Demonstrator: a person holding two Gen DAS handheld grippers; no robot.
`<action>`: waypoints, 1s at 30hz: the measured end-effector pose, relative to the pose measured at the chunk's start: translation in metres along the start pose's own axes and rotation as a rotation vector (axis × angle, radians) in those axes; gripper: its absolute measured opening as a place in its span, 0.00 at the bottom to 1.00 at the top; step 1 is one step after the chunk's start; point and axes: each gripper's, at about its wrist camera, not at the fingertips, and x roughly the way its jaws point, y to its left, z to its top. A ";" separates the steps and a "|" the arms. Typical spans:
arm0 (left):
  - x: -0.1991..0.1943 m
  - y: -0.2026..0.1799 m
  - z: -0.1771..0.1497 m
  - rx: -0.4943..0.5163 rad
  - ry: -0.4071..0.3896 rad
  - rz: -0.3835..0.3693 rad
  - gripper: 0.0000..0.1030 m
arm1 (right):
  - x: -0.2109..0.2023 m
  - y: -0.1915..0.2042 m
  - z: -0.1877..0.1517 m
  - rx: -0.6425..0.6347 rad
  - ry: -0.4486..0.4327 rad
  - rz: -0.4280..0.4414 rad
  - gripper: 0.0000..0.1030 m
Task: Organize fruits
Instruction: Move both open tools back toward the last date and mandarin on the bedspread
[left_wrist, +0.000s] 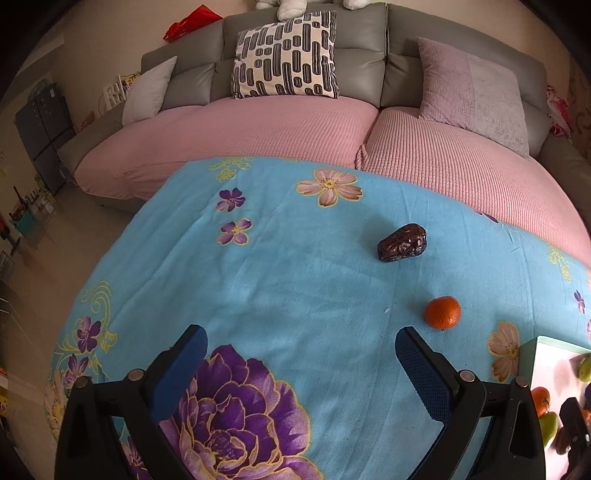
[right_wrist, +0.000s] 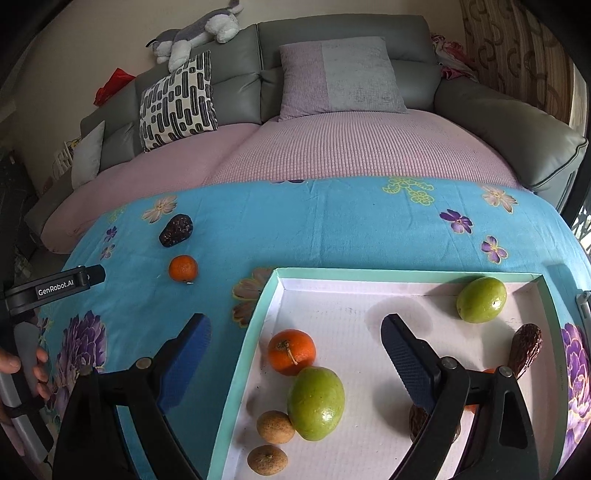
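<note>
On the blue flowered cloth lie a dark wrinkled date and a small orange; the right wrist view shows the same date and orange. My left gripper is open and empty, below and left of the orange. My right gripper is open and empty, hovering over the left wall of the mint-edged tray. The tray holds an orange, two green fruits, two small brown fruits and a date.
A grey sofa with a pink cover and cushions stands behind the table. The tray's corner shows at the left wrist view's right edge. A hand holds the left gripper's handle at the right wrist view's left edge.
</note>
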 end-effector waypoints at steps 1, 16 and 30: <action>-0.001 0.004 0.002 -0.012 -0.005 -0.002 1.00 | 0.000 0.003 0.000 -0.010 -0.006 0.006 0.91; 0.022 0.033 0.025 -0.069 -0.001 -0.112 1.00 | 0.016 0.059 0.003 -0.108 -0.009 0.068 0.91; 0.066 0.004 0.073 0.055 0.117 -0.290 0.98 | 0.068 0.104 0.048 -0.147 0.082 0.102 0.91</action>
